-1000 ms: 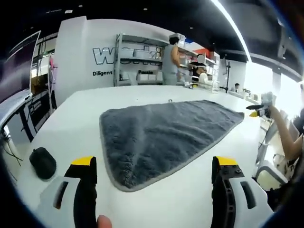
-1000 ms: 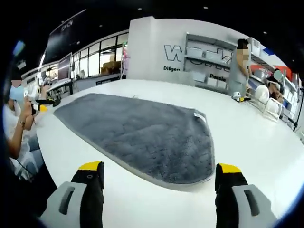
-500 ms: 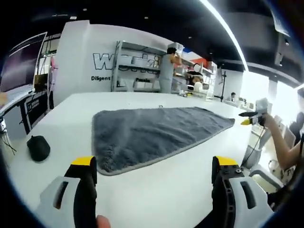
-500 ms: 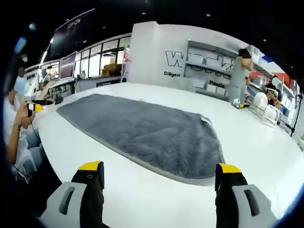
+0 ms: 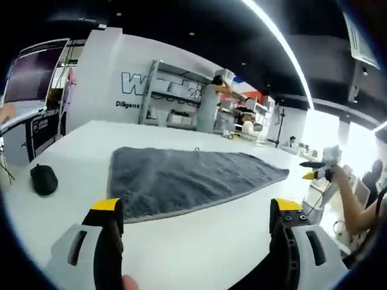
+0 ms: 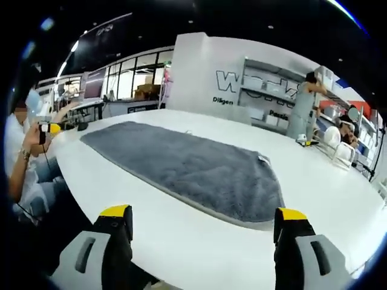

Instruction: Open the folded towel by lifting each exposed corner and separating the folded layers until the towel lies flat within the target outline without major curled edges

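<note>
- Left hand-held gripper [image 5: 196,220] hangs above the white table [image 5: 199,232] with its jaws spread wide, gripping nothing.
- Right hand-held gripper [image 6: 202,226] is likewise spread and empty, short of the table's near edge.
- Grey towel [image 5: 181,181] lies flat on the table, ahead of both grippers and clear of them.
- Black mouse [image 5: 43,179] sits left of the towel.
- At the shelves [image 6: 272,99] stands a person [image 6: 300,112].
</note>
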`<state>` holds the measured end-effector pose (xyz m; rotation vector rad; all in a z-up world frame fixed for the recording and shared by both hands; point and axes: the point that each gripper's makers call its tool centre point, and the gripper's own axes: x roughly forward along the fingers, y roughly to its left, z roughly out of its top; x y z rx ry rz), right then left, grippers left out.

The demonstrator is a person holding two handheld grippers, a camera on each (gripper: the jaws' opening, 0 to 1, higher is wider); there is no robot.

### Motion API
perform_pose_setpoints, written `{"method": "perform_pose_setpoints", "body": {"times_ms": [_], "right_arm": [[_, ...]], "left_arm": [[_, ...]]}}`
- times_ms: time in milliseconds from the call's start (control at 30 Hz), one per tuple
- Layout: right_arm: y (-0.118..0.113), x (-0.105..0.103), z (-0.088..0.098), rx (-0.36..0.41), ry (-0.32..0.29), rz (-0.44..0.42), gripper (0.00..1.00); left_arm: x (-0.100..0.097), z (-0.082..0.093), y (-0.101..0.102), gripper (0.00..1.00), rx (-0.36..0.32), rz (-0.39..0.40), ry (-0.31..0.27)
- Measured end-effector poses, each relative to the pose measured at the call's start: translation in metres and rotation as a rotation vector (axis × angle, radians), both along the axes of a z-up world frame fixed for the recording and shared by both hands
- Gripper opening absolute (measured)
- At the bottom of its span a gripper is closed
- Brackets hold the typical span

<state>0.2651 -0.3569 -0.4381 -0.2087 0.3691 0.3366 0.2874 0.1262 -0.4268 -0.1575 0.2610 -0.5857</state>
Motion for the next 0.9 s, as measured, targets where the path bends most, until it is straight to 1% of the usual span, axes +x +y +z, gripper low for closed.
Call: {"method": "perform_pose_setpoints", "body": {"times_ms": [67,133,267,367,433,567,700,800,833,900], "right_arm": [[0.001,-0.001,0.004,0.019,-0.028,0.0,0.99],[0.001,-0.002,0.004,0.025,-0.032,-0.003,0.99],[0.003,-0.011,0.003,0.028,-0.042,0.001,0.99],[0.002,-0.012,0.0,0.034,-0.031,-0.004,0.99],[0.002,-0.013,-0.002,0.034,-0.028,-0.007,0.99],[0.005,-0.016,0.002,0.055,-0.036,-0.001,0.99],[0.01,-0.015,0.006,0.074,-0.019,-0.001,0.99],[0.013,-0.014,0.011,0.082,-0.03,0.002,0.99],[0.015,-0.013,0.015,0.089,-0.035,0.006,0.99],[0.016,-0.013,0.016,0.09,-0.036,0.007,0.99]], "left_arm": [[-0.002,0.003,-0.003,0.99,0.021,0.001,-0.019],[-0.004,0.002,-0.004,0.99,0.038,0.001,-0.019],[-0.013,0.004,-0.007,0.99,0.014,0.003,-0.024],[-0.019,0.005,-0.008,0.99,0.007,-0.004,-0.034],[-0.02,0.005,-0.006,0.99,0.014,0.004,-0.032],[-0.02,0.004,-0.001,0.99,0.025,0.012,-0.032],[-0.02,0.004,0.002,0.99,0.022,0.01,-0.024],[-0.021,0.007,0.005,0.99,0.017,0.001,-0.03],[-0.02,0.008,0.006,0.99,0.016,0.002,-0.031],[-0.02,0.008,0.007,0.99,0.016,0.004,-0.033]]}}
